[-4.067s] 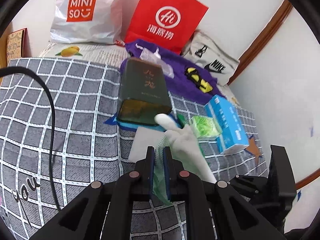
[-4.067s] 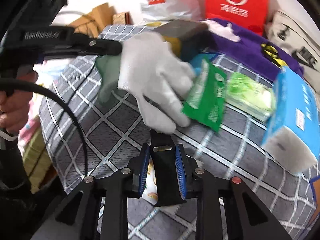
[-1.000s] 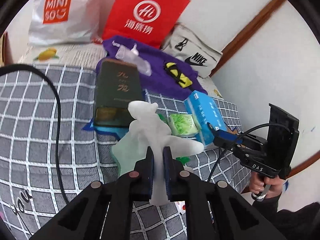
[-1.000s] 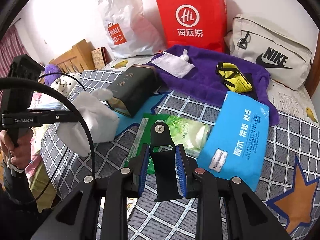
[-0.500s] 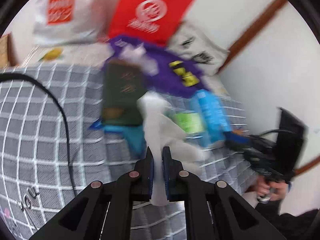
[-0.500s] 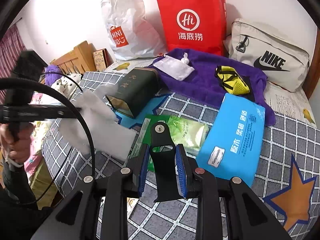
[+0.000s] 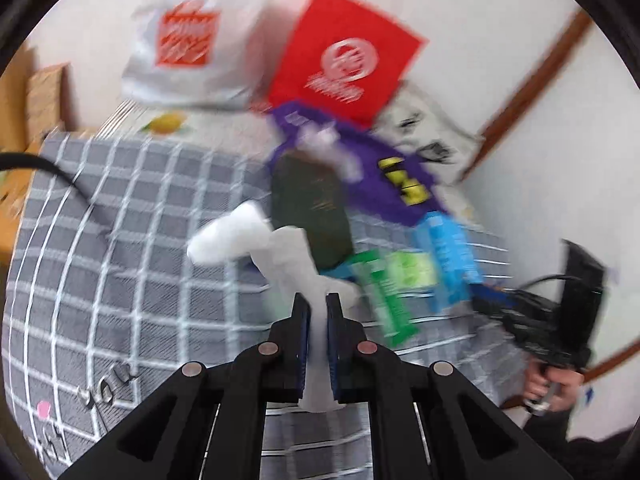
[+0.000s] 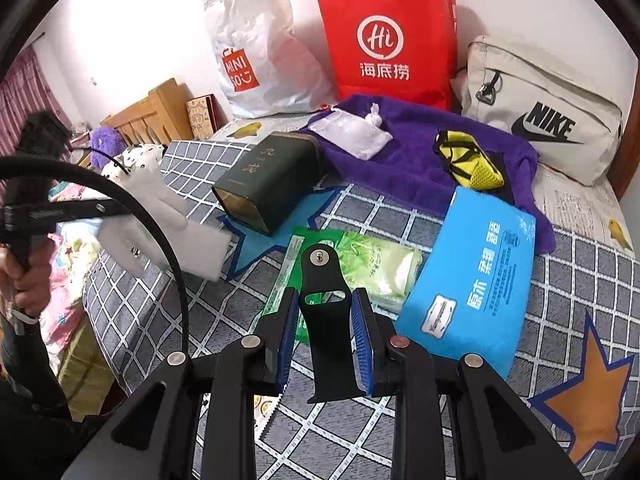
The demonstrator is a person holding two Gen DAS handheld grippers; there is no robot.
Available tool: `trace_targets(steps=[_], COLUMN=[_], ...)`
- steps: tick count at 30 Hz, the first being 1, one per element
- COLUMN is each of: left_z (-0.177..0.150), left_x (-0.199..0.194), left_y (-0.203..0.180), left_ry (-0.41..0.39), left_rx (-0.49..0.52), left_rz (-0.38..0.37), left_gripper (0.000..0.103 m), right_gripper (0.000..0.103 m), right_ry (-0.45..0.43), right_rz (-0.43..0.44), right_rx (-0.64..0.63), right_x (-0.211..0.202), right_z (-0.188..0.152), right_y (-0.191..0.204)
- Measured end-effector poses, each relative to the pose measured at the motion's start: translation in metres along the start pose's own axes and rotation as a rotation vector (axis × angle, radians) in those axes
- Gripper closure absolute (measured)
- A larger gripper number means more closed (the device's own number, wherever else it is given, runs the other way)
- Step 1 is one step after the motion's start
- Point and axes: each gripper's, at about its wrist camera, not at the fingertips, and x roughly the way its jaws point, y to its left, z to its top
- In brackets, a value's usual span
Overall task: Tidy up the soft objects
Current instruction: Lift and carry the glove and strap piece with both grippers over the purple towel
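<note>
Left hand-held gripper (image 7: 317, 308): jaws clamped on a white glove (image 7: 280, 256), held in the air above the grey checked bed cover (image 7: 120, 240). Right hand-held gripper (image 8: 325, 312): jaws closed on a black strap piece (image 8: 322, 280), over a green packet (image 8: 376, 264). Beside these: dark green tin (image 8: 266, 184), blue tissue pack (image 8: 476, 280), purple towel (image 8: 408, 160). Behind, against the wall: red paper bag (image 8: 388, 40), white plastic bag (image 8: 260, 52), grey Nike bag (image 8: 540, 116).

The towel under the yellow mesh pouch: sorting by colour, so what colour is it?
Purple. The towel shows best in the right wrist view, spread beneath the yellow mesh pouch.
</note>
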Motion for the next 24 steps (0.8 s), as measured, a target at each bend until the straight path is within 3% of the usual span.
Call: trace_targets(steps=[6,13,24], left_z=[0.026,0.048,0.091], left_x=[-0.017,-0.017,0.018], left_y=[-0.045,-0.068,-0.057], left_ry=[-0.053,-0.091,-0.099], left_rx=[0.108,0.165,0.145], left_rz=[-0.049,-0.071,-0.028], left_gripper=[0.095,0.095,0.095], right_gripper=[0.076,0.076,0.076], right_ry=[-0.021,-0.037,-0.078], right_rz=[-0.010,-0.030,-0.082], right_rx=[0.006,0.022,0.026], right_x=[-0.006,-0.010,-0.001], right_z=[0.007,0.012,0.055], right_y=[-0.004,-0.014,-0.039])
